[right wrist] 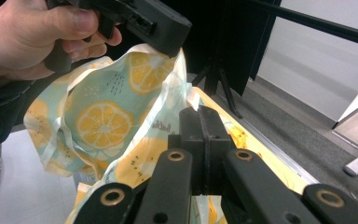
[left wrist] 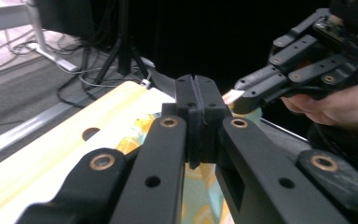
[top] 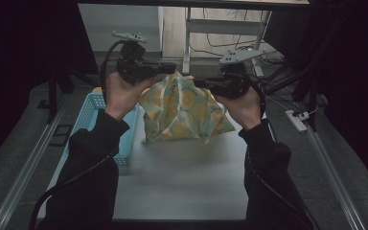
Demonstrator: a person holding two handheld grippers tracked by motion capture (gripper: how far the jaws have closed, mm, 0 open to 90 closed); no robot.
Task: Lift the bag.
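While one pale turquoise cloth printed with orange citrus slices (top: 184, 112) hangs between them, two black two-jaw grippers pinch it from either side above the table. The left gripper (top: 165, 68) has its jaws pressed flat together on the cloth's upper left edge; in the left gripper view the pads (left wrist: 196, 116) meet with no gap and the fabric shows just beneath them. The right gripper (top: 211, 85) likewise has its jaws clenched on the cloth's upper right edge, and in the right gripper view its pads (right wrist: 204, 135) close on a fold of the same fabric. Each gripper carries one grey three-cornered plate on top and trails one dark cable.

That cloth is thin, soft and crumpled, bunched into a peaked, tent-like shape; its lower corners reach down to the one smooth white tabletop (top: 182, 177), though whether they touch it I cannot tell. Its print shows round yellow-orange slices with small dark specks on a light blue-green ground.

One light blue plastic basket with a latticed wall (top: 87, 112) stands at the left of the table, just beside the cloth; the left forearm covers much of it, so its contents cannot be made out. Two dark sleeves come in from below, one per hand.
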